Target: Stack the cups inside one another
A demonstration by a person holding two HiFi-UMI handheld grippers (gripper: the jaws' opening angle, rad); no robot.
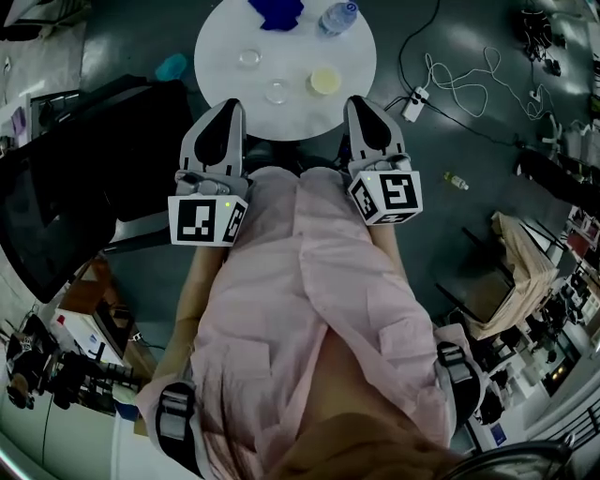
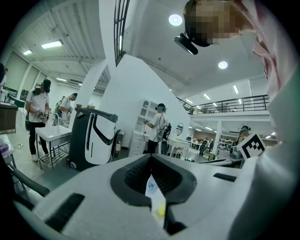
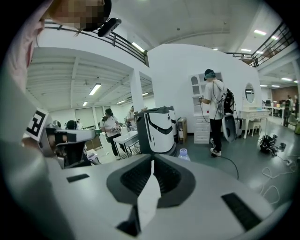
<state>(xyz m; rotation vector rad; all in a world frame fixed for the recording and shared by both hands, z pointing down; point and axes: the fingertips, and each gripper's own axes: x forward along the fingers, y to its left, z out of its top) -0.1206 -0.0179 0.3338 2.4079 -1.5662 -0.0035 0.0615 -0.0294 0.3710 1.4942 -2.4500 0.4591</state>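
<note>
In the head view, three small cups stand on a round white table [image 1: 225, 37]: a clear cup [image 1: 248, 58], a second clear cup [image 1: 277, 91] and a yellowish cup [image 1: 325, 81]. They stand apart, none inside another. My left gripper [image 1: 228, 111] and right gripper [image 1: 362, 105] are held side by side at the table's near edge, short of the cups. Both are shut with nothing between the jaws. In the left gripper view the left gripper [image 2: 151, 160] shows only a narrow slit with a bit of yellow in it. The right gripper [image 3: 152, 165] looks the same in its own view.
A blue cloth [image 1: 277, 11] and a water bottle [image 1: 337, 17] lie at the table's far side. A black chair [image 1: 103, 159] stands to the left. Cables and a power strip [image 1: 414, 101] lie on the floor at right. Several people and a white-and-black machine [image 3: 159, 129] stand in the room.
</note>
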